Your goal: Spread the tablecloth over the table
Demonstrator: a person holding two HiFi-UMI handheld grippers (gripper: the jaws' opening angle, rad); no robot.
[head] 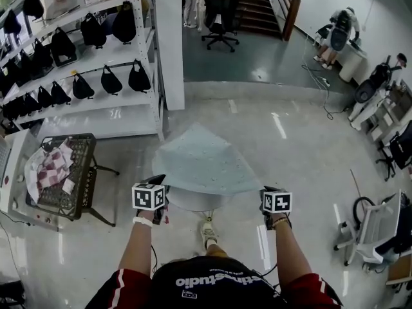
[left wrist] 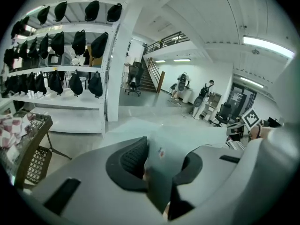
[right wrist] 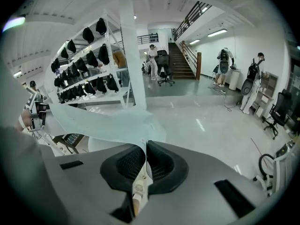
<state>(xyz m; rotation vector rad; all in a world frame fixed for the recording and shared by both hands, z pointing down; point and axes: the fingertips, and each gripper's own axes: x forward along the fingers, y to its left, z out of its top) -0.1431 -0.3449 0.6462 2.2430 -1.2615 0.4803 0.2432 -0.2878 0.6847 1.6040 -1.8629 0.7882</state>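
Evidently the laying-down step is in hand: the tablecloth billows, pale and spread wide, over the small round table, its near edge at the two grippers. The right gripper is clamped on one corner, pads pressed together on the thin sheet. The left gripper has its jaws parted, with the cloth lying loose between them, not pinched. Next, probably, the right should let go too and the overhang be evened out, since a lopsided drop could slide the cloth off.
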